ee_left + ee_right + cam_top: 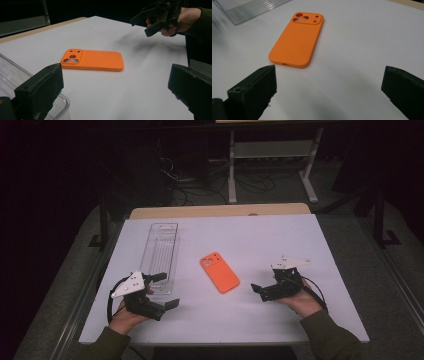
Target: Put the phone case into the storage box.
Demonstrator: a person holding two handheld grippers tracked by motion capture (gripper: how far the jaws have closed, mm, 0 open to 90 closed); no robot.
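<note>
Two grippers were in play when I logged this moment, one in each hand, both held low at the near edge of the white desk (280,227). The left gripper (162,290) sat at the near left, its jaws spread wide and empty; in the left gripper view the two black jaws stood far apart at the bottom corners with bare desk between them. The right gripper (257,290) was at the near right, also wide open and holding nothing, its jaws pointing in toward the middle of the desk. I could see it again in the left gripper view (150,21), gripped in the person's right hand (185,17) above the desk's far side.

The orange phone case (219,272) lay flat near the middle of the desk, between the two grippers and apart from both, back side up with the camera cutouts at the end away from the person. In the right gripper view the case (297,40) lay ahead of the open jaws, slightly left of centre, untouched.

A clear plastic tray (161,252) lay lengthwise on the left half of the desk, well apart from the case. Its near end sat just beside the left gripper; I could not tell whether they touched.
</note>
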